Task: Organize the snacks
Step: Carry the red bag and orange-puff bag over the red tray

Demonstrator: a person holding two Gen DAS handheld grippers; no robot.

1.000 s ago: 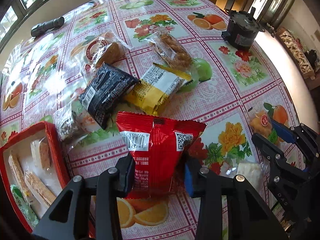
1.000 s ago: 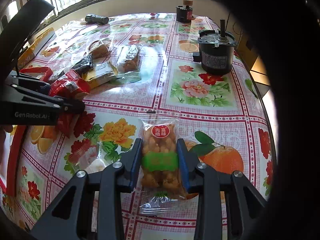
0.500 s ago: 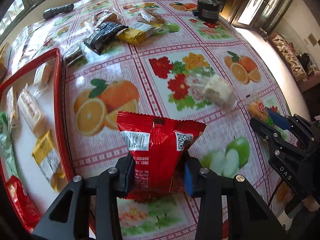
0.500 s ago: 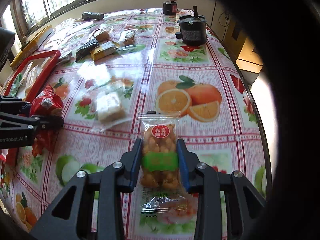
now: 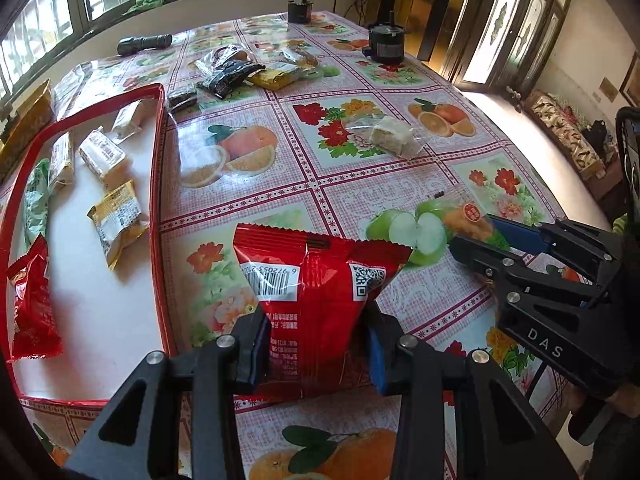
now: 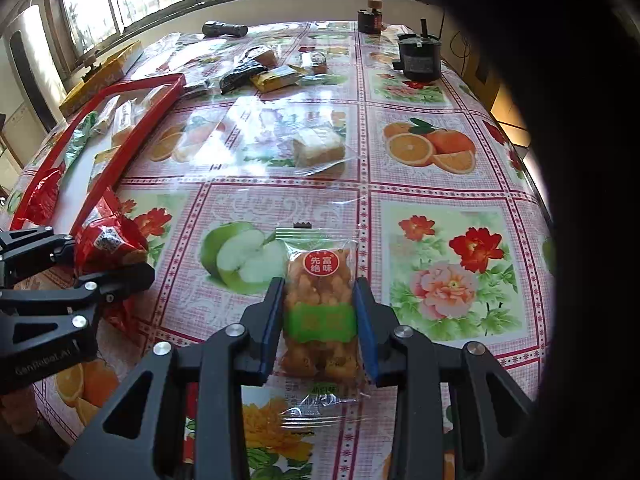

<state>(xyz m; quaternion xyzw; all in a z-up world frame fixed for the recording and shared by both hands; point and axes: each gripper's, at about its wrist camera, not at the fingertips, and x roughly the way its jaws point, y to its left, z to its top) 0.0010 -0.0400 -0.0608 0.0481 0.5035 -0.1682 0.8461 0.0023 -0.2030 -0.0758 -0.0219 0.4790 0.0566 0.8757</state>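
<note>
My left gripper (image 5: 316, 344) is shut on a red snack packet (image 5: 316, 280) and holds it above the table, just right of the red-rimmed tray (image 5: 158, 168). The tray holds several wrapped snacks, among them a yellow packet (image 5: 116, 220) and a red one (image 5: 30, 304). My right gripper (image 6: 320, 320) is shut on a clear packet of orange fried snack (image 6: 320, 300) with a green band. In the right wrist view the left gripper (image 6: 80, 280) with its red packet (image 6: 108, 240) is at the left, next to the tray (image 6: 132, 128).
A clear-wrapped pale cake (image 5: 394, 134) lies mid-table. A pile of snacks with a black packet (image 5: 230, 76) and a yellow one (image 5: 276, 76) lies at the far side. A flashlight (image 5: 144, 44), a black motor (image 5: 386, 42) and a small jar (image 5: 300, 8) stand further back.
Both grippers have pulled back towards the near edge with their packets. The tray and its snacks have come further into the left wrist view.
</note>
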